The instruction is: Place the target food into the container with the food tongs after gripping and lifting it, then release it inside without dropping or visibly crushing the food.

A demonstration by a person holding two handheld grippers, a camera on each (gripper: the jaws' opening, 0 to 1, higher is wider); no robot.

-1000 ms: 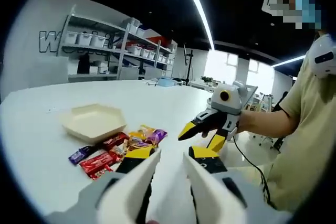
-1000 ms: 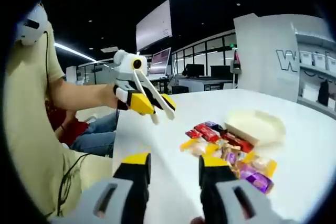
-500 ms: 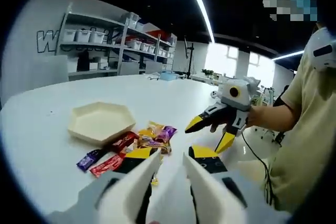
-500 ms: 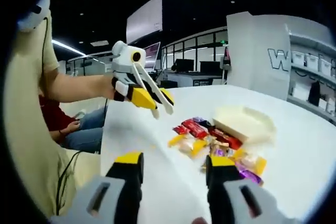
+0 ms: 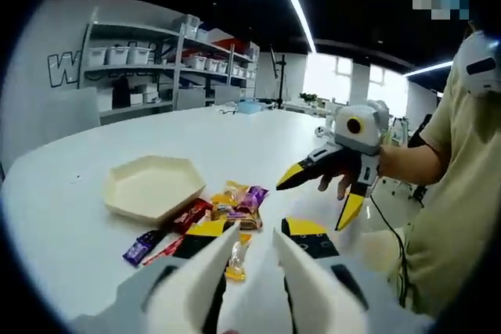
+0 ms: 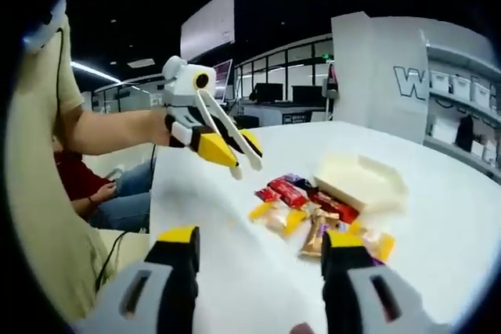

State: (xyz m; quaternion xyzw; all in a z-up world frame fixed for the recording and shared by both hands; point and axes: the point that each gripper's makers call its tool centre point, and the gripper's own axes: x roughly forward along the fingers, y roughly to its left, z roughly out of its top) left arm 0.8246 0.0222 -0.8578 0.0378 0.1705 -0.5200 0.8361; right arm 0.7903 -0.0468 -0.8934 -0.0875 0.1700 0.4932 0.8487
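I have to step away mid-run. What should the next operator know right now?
Left gripper: jaws open, empty, held in the air above the table.
Right gripper: jaws spread wide, empty, also off the table.
The wrapped snacks lie in a loose pile on the table beside the hexagonal tray.
Done: nothing yet; the tray holds no food.
Left: grip one snack gently, lift it, carry it over the tray and release it inside. I see no separate food tongs, so the gripper jaws probably serve as them.
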